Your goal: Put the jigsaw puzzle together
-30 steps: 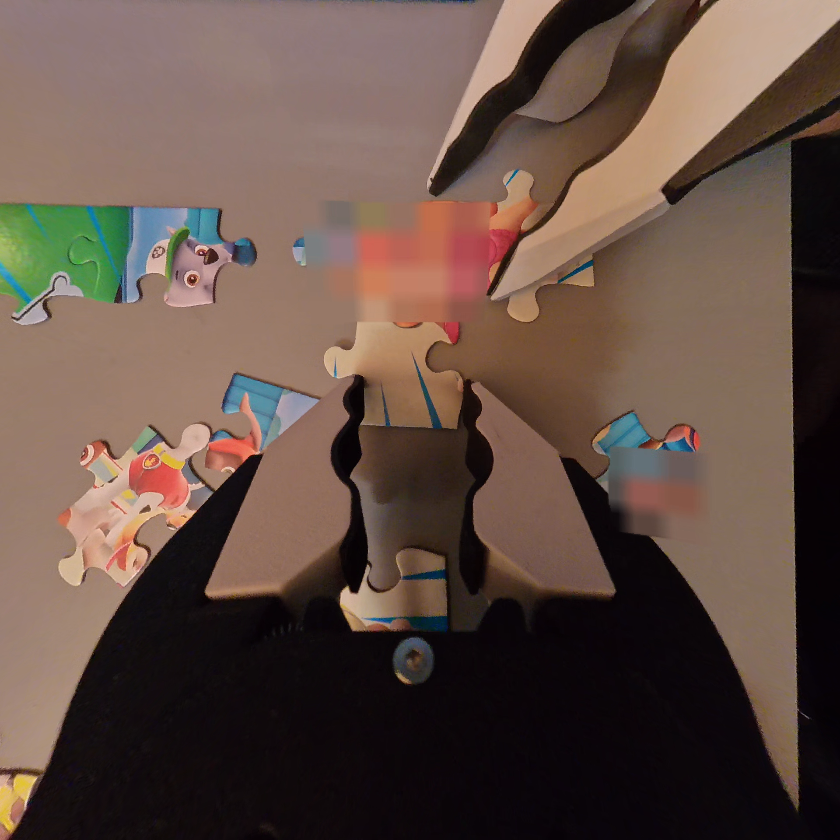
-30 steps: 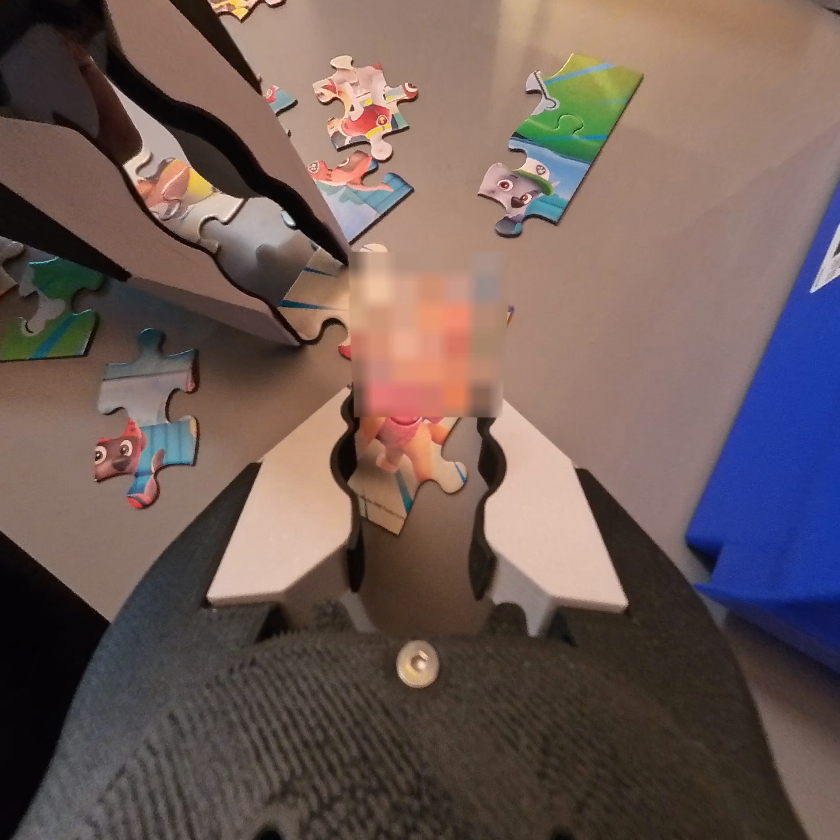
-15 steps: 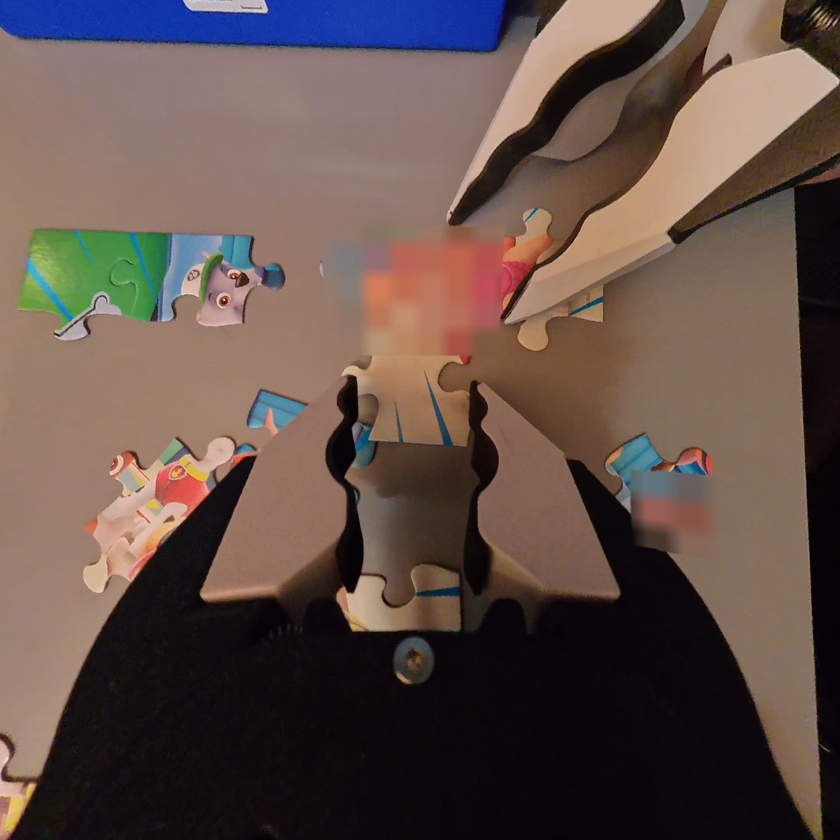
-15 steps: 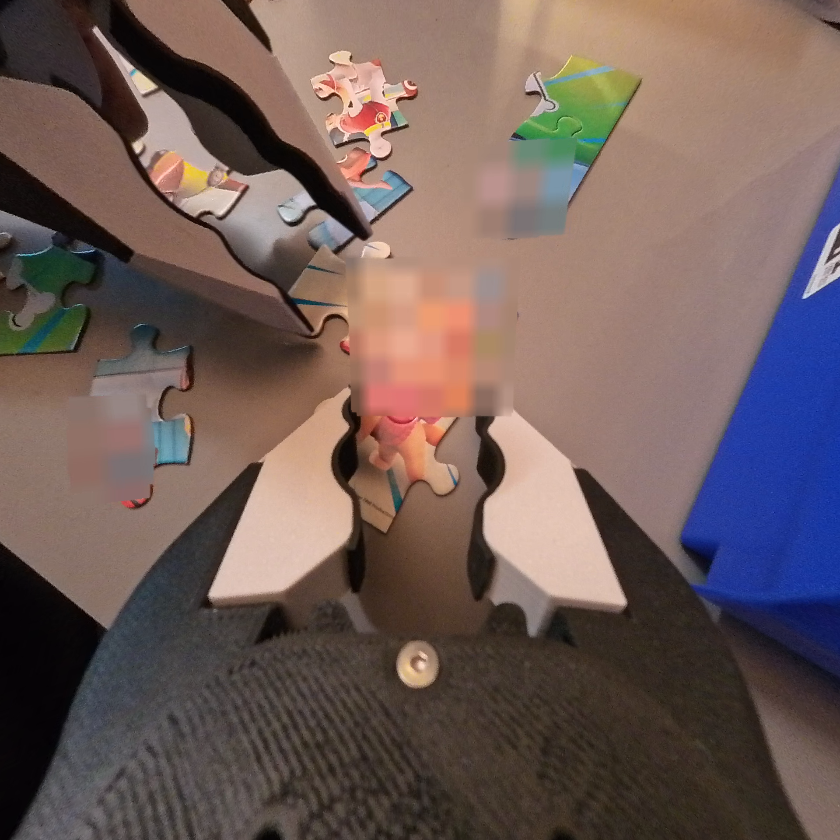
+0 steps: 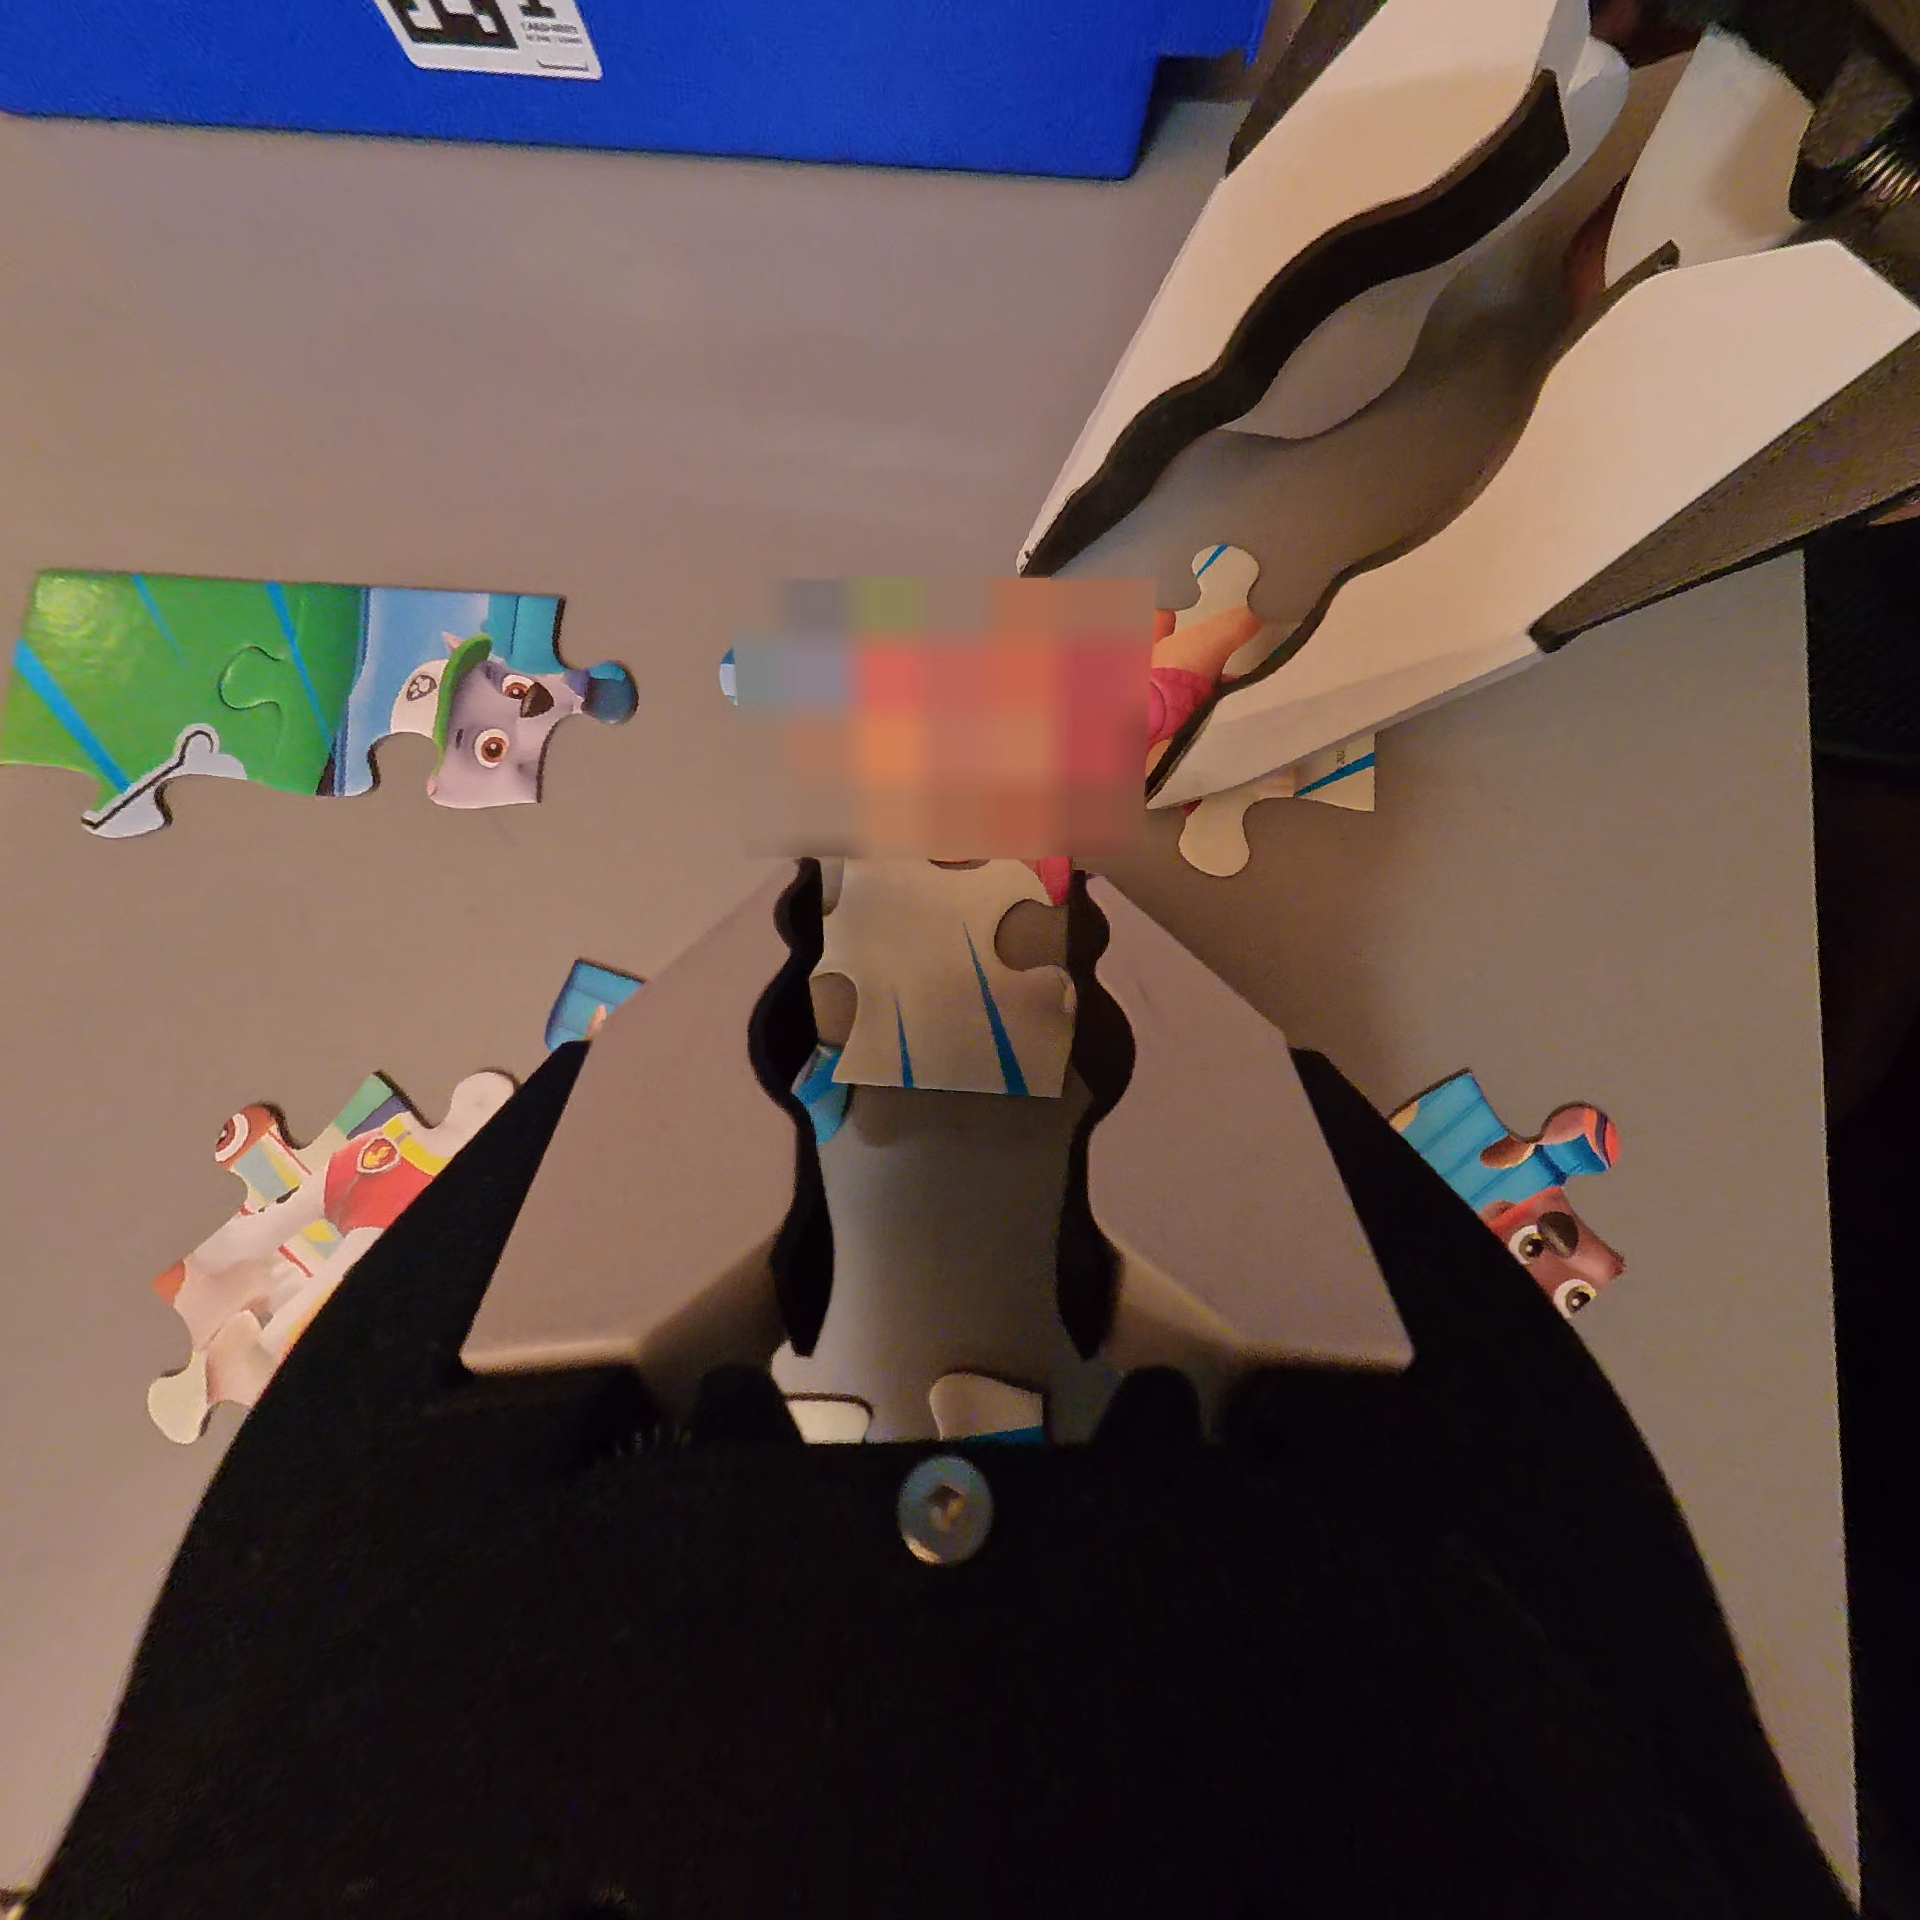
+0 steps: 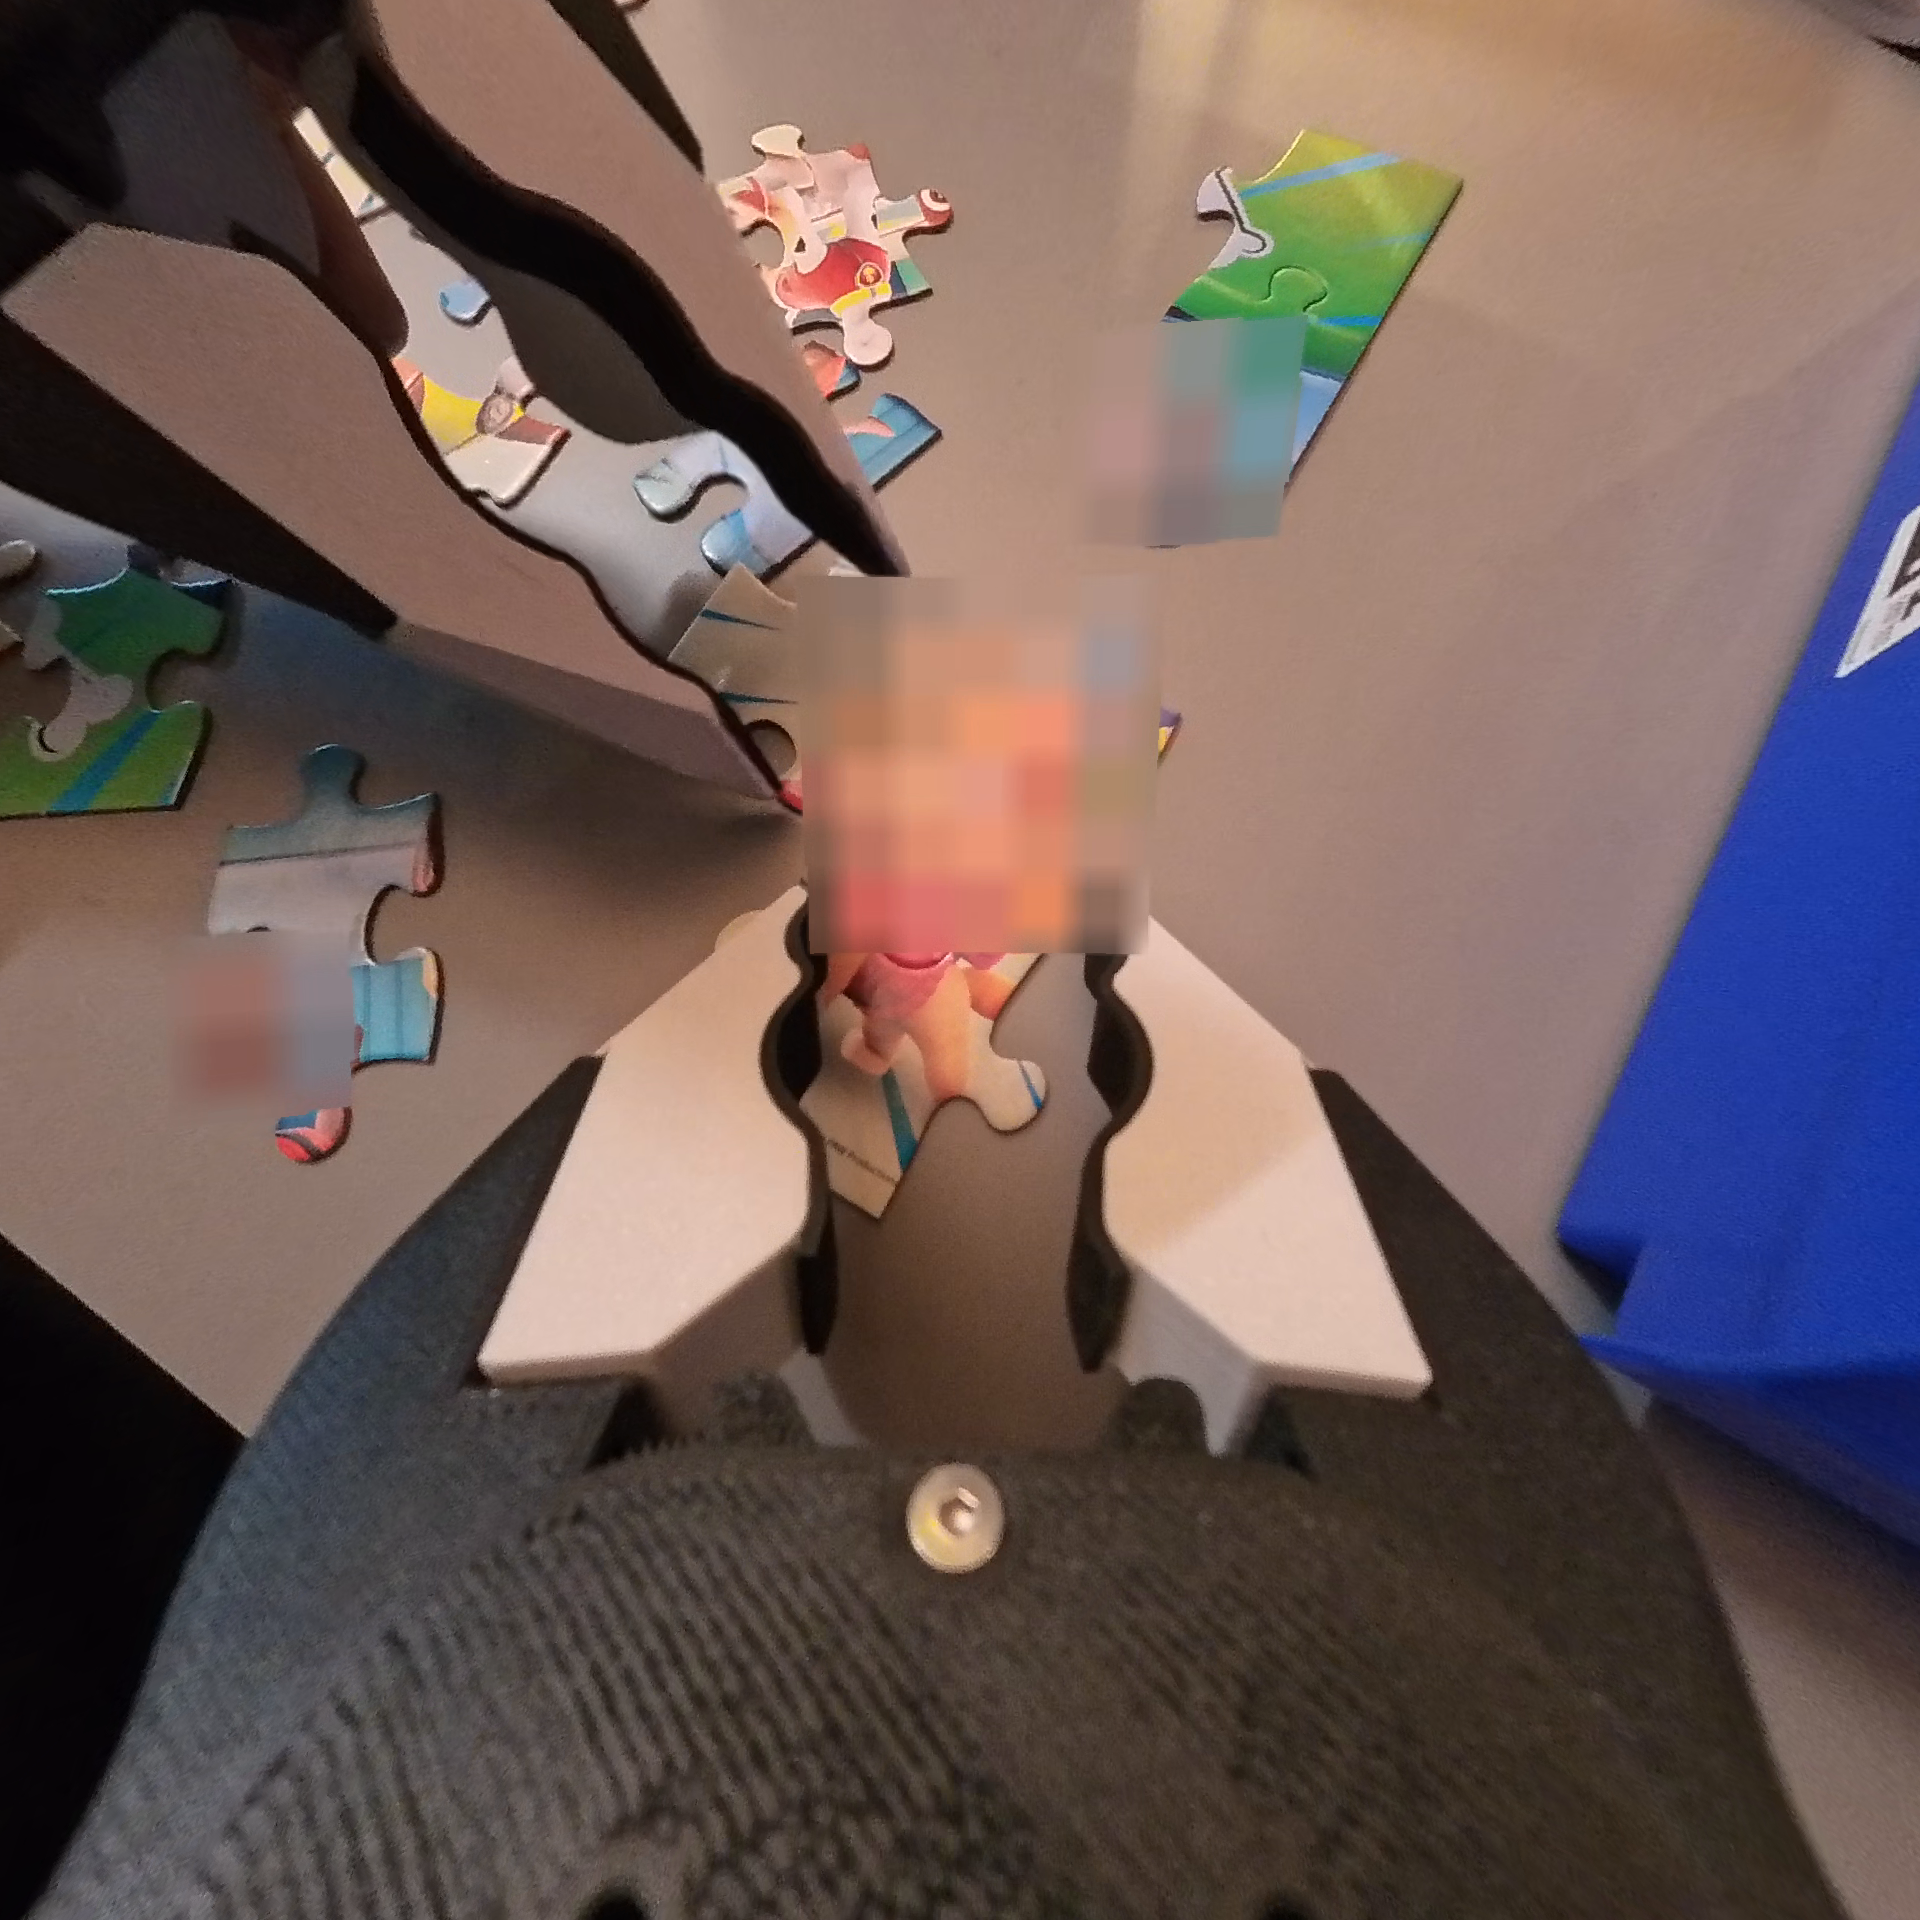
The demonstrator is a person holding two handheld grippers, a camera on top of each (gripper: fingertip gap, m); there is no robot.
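In the left wrist view my left gripper (image 5: 940, 883) stands over a white puzzle piece with blue streaks (image 5: 935, 987) that lies flat on the grey table (image 5: 623, 364). The piece fills the gap between the pads and one tab runs under the left finger (image 5: 665, 1143); I see no grip. It borders a blurred patch. My right gripper (image 6: 951, 940) is open around a pink and orange piece (image 6: 914, 1039), which lies against the left pad and clear of the right one. In the left wrist view the right gripper (image 5: 1091, 686) has its lower finger over that piece (image 5: 1205, 644). The left gripper (image 6: 821, 675) and white piece (image 6: 727, 634) show in the right wrist view.
A blue box (image 5: 727, 83) (image 6: 1766, 935) stands at the table's far side. Two joined green and blue pieces (image 5: 260, 686) lie left. A red-dog piece (image 5: 301, 1205) and a brown-dog piece (image 5: 1527, 1195) flank my left gripper. The table edge runs close on the right (image 5: 1808, 1039).
My left gripper slid forward, so the white piece now sits deeper between its fingers and the blue box came into view. Its jaws widened slightly. The right gripper barely moved.
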